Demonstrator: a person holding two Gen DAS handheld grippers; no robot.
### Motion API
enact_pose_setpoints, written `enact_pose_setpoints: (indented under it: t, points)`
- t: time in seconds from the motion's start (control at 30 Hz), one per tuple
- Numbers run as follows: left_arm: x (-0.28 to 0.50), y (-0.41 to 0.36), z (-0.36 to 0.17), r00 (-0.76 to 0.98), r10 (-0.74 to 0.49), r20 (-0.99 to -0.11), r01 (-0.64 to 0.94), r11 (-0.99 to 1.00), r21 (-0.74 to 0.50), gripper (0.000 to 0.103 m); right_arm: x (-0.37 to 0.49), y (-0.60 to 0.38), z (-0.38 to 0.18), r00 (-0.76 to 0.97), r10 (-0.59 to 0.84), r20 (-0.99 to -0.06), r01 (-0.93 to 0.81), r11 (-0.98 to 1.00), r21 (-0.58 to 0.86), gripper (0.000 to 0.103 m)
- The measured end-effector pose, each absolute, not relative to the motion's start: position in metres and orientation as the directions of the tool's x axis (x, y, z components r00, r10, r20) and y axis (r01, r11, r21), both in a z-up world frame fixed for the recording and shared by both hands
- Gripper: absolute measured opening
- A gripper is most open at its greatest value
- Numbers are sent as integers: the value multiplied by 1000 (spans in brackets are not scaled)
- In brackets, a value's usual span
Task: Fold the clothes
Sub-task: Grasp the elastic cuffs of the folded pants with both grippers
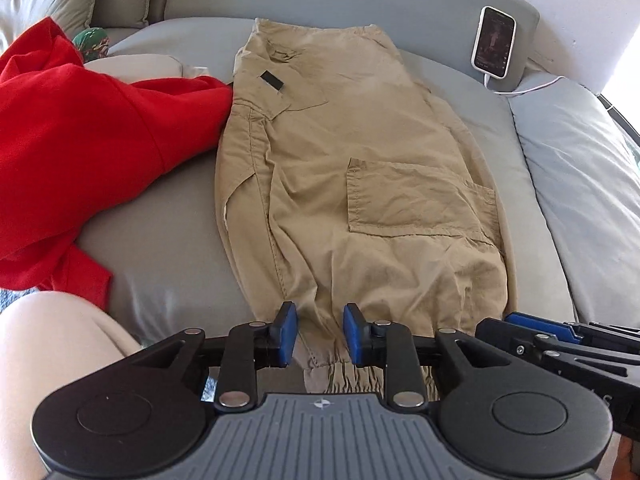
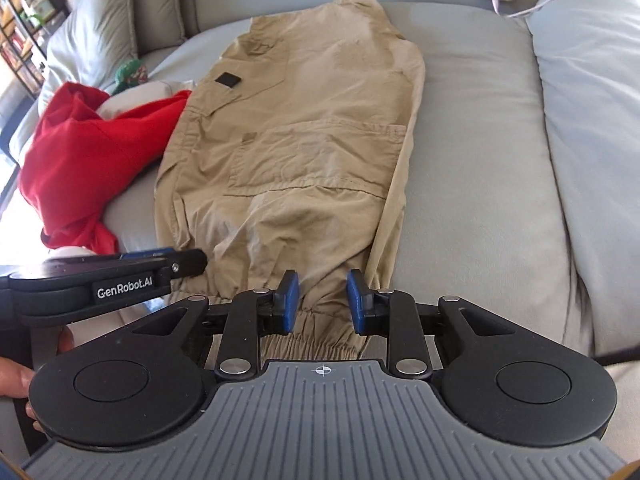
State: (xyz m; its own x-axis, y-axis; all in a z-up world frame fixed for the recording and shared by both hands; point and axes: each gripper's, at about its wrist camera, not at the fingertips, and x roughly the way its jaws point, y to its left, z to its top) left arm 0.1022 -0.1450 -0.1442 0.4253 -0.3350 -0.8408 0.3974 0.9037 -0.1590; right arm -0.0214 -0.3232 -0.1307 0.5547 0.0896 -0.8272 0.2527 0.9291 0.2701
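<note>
At the bottom centre of each view, the left gripper (image 1: 320, 334) and right gripper (image 2: 323, 300) hang released, jaws apart over the gathered cuffs of the trousers (image 1: 352, 184), the cuffs partly hidden behind them. The trousers lie flat up the middle of the grey sofa (image 1: 168, 240); a red garment (image 1: 80, 128) is heaped at left, cut off by the frame; a phone (image 1: 493, 42) leans at upper right, its screen unreadable.

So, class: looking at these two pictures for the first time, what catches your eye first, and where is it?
The khaki cargo trousers lie flat down the middle of the grey sofa cushion, cuffs nearest the cameras. A crumpled red garment lies at their left, and a lit phone leans against the backrest at far right. The open left claw and right claw hover over the cuffs.
</note>
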Motion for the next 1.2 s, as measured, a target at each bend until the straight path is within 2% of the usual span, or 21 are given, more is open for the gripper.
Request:
enact_pose_setpoints:
  t: [0.03,0.1,0.13,0.2,0.33,0.47,0.7,0.93,1.0,1.07,1.2]
  points:
    - [98,-141,-139,423,-340,-840,396,903,-166,26,-27,-325,-125,563,103,-820,254,923,290,29]
    - [89,-135,-128,429,-353,-832,396,901,-178,34,-38,-330,-115,584,131,-801,249,910,331,43]
    - [86,-131,-124,437,-358,-825,390,902,-185,39,-44,-332,-111,593,146,-792,247,903,351,45]
    - [85,-125,-118,447,-364,-817,370,907,-202,39,-53,-338,-106,605,172,-777,250,886,391,50]
    - [92,-118,-118,458,-368,-809,337,914,-225,43,-62,-352,-110,609,218,-763,290,834,469,50]
    - [98,-111,-125,450,-379,-809,286,919,-271,61,-65,-360,-120,601,244,-761,335,787,517,50]
    - [100,-101,-125,478,-428,-767,267,903,-338,65,-66,-372,-136,613,273,-741,391,710,585,55]
    - [110,-113,-124,505,-447,-738,303,893,-333,59,-65,-381,-151,639,343,-689,377,641,668,55]
    - [113,-120,-125,493,-461,-738,324,884,-336,51,-63,-384,-160,642,383,-665,369,606,705,55]
    - [117,-130,-126,478,-479,-736,370,870,-326,35,-63,-387,-168,633,387,-671,387,592,707,55]
    - [132,-152,-141,450,-468,-760,439,857,-268,18,-62,-392,-187,641,436,-632,387,528,756,55]
